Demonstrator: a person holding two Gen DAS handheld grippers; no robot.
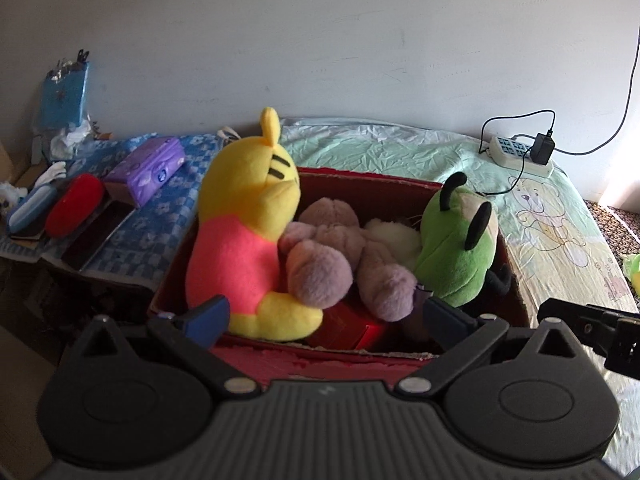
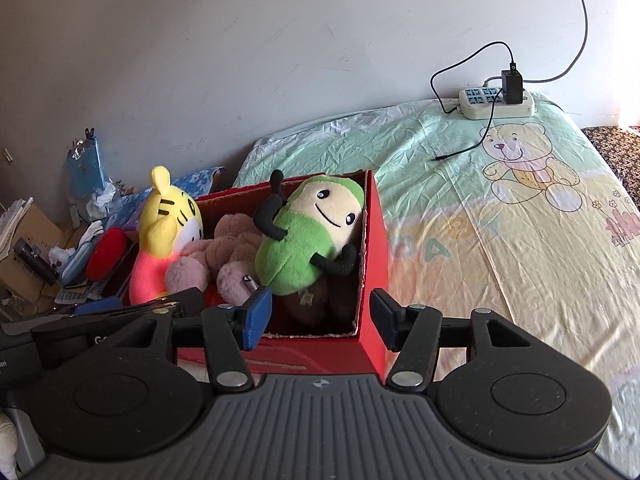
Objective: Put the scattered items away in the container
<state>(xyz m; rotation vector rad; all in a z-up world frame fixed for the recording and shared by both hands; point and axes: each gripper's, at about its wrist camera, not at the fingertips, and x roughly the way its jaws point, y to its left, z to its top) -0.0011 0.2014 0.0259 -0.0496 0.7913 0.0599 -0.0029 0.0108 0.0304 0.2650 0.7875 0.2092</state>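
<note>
A red cardboard box (image 1: pixel 360 184) (image 2: pixel 376 240) stands on the bed. Inside it sit a yellow and pink tiger plush (image 1: pixel 248 240) (image 2: pixel 164 232) at the left, a mauve plush (image 1: pixel 328 256) (image 2: pixel 224 256) in the middle and a green plush with black arms (image 1: pixel 456 248) (image 2: pixel 304 240) at the right. My left gripper (image 1: pixel 324 316) hangs open just in front of the box's near wall, nothing between its fingers. My right gripper (image 2: pixel 320 320) is open too, at the box's near right corner, holding nothing. Part of a small green and yellow item (image 1: pixel 634 270) shows at the right edge.
A bear-print bedsheet (image 2: pixel 500 220) spreads to the right, with a power strip (image 2: pixel 496 102), black adapter and trailing cable near the wall. Left of the box a side surface holds a purple box (image 1: pixel 148 168), a red case (image 1: pixel 74 210), a blue bag (image 1: pixel 66 96) and clutter.
</note>
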